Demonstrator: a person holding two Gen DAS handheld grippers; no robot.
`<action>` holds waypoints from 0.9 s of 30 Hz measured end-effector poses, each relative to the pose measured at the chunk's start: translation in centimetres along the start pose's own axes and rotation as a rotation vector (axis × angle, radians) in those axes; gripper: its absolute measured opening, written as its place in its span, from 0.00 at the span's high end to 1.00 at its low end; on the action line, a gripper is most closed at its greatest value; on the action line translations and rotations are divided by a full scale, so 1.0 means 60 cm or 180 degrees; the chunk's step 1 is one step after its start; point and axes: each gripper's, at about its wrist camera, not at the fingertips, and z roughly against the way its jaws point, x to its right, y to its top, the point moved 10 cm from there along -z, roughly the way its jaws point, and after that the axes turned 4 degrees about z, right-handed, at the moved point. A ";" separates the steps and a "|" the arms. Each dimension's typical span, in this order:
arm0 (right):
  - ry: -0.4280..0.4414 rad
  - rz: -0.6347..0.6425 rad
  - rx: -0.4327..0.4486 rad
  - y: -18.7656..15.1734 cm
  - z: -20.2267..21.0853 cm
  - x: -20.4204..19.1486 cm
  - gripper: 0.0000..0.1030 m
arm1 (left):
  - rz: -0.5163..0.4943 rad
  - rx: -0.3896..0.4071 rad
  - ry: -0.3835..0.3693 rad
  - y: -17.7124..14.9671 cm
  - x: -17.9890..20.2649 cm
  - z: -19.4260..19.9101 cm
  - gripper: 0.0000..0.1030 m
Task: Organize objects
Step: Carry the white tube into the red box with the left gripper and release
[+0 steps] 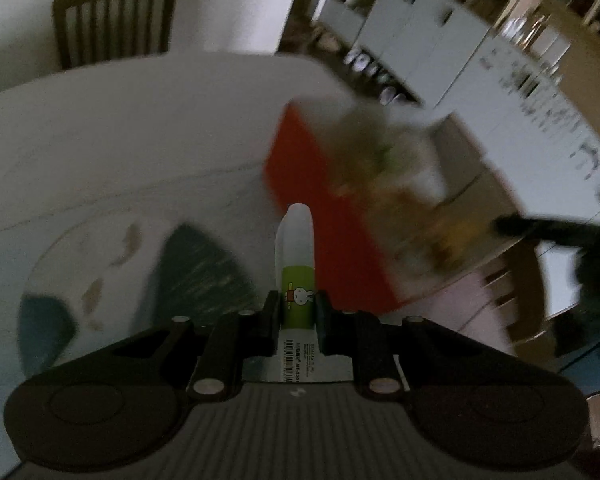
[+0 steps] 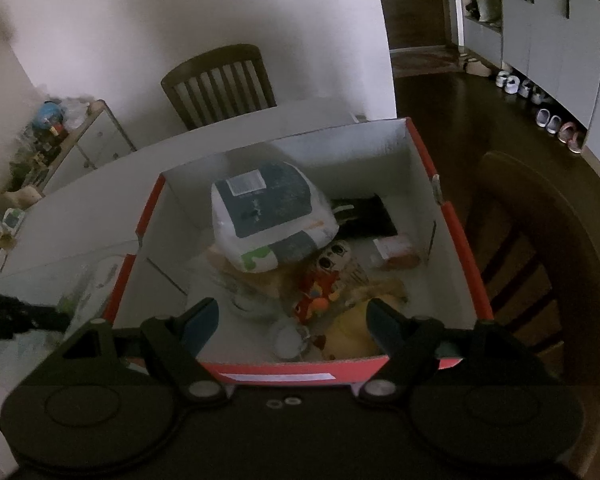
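Left gripper point(image 1: 299, 312) jaws were clamped on a glue stick point(image 1: 297, 264), held up above the desk point(image 1: 120, 140), beside the red box point(image 1: 324, 216). Right gripper point(image 2: 288, 320) jaws stood wide, empty, over the full box point(image 2: 456, 224).

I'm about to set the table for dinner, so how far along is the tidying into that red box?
Mostly packed, it seems: the red box already holds a white-and-blue packet, a yellow item and other small things. In hand: the left gripper is shut on a glue stick, above the table beside the box. Left: dropping it in. The right gripper is open over the box, holding nothing.
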 end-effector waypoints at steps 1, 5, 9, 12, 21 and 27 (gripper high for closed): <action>0.0016 0.0001 0.0001 0.001 -0.001 0.000 0.22 | 0.0001 0.0045 -0.0067 0.013 0.020 0.007 0.84; 0.0048 0.0036 0.0003 0.004 -0.002 0.000 0.22 | -0.0071 0.0109 -0.0220 0.059 0.091 0.001 0.84; 0.0073 0.0064 0.0010 0.009 -0.004 0.001 0.22 | -0.0236 0.0161 -0.0049 0.091 0.138 -0.037 0.84; 0.0085 0.0090 0.0006 0.010 -0.006 0.001 0.22 | -0.0223 0.0166 0.0082 0.107 0.154 -0.073 0.84; 0.0116 0.0157 -0.0007 0.013 -0.010 0.000 0.22 | -0.0234 0.0154 0.0588 0.128 0.149 -0.156 0.84; 0.0118 0.0197 -0.0014 0.018 -0.014 0.002 0.22 | -0.0335 0.0008 0.0767 0.105 0.148 -0.191 0.84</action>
